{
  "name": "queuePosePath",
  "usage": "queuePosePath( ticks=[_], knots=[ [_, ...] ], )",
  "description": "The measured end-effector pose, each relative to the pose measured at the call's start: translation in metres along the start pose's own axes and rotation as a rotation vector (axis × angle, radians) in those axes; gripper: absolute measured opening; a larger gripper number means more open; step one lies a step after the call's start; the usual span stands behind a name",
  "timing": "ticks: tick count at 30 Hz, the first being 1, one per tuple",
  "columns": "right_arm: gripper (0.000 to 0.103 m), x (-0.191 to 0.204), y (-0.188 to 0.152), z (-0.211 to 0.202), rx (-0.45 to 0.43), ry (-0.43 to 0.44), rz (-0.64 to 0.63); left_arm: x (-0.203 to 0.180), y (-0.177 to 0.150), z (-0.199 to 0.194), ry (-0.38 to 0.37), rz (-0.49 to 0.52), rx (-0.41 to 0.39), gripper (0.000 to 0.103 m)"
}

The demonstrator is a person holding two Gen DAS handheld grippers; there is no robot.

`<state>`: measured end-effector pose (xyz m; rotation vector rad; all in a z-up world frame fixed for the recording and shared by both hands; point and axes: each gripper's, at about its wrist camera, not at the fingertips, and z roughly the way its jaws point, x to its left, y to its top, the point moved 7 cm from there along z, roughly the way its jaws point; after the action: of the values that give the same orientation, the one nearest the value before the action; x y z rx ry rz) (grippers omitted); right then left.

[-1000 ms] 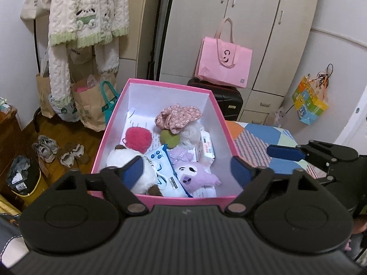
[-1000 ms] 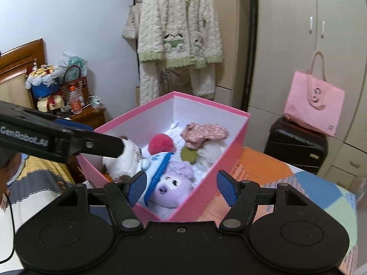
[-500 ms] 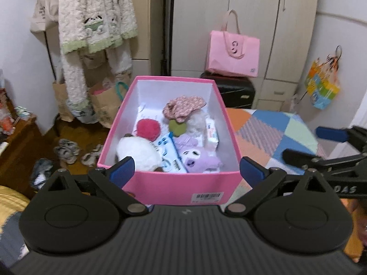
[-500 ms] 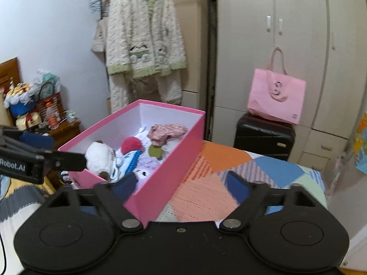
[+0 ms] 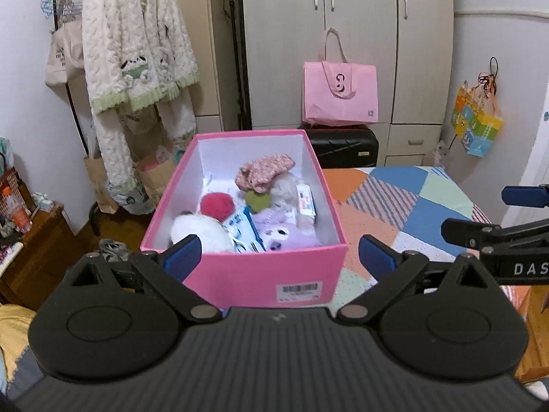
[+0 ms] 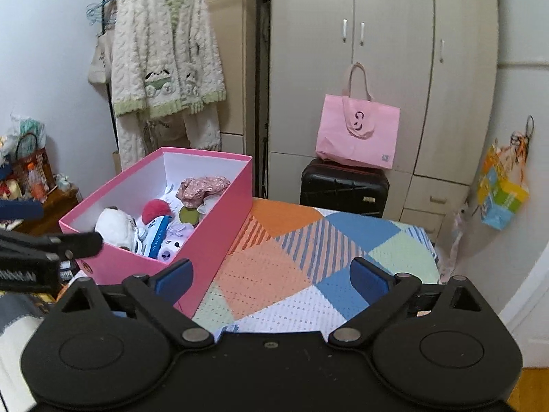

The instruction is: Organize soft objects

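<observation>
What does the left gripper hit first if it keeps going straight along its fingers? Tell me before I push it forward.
Most likely the pink box: its near wall with the barcode label sits dead ahead between the open fingers of the left gripper. Nothing shows in the gap before it, though how far off it is stays unclear.

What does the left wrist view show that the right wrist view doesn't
Only the left wrist view shows the barcode label on the pink box and the tissue pack inside. Only the right wrist view shows the whole patchwork cloth. Both show the red pompom, the purple plush, the pink tote bag.
</observation>
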<state>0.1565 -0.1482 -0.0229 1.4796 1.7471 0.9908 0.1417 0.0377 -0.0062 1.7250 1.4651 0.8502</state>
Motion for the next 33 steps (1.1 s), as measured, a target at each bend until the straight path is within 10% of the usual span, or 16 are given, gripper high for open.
queuePosePath(
  ticks=[33],
  knots=[
    [0.100, -0.015, -0.032, -0.043, -0.123, -0.184, 0.108, -0.013, -0.023, -0.009, 0.025, -0.026, -0.091, 0.099]
  ],
)
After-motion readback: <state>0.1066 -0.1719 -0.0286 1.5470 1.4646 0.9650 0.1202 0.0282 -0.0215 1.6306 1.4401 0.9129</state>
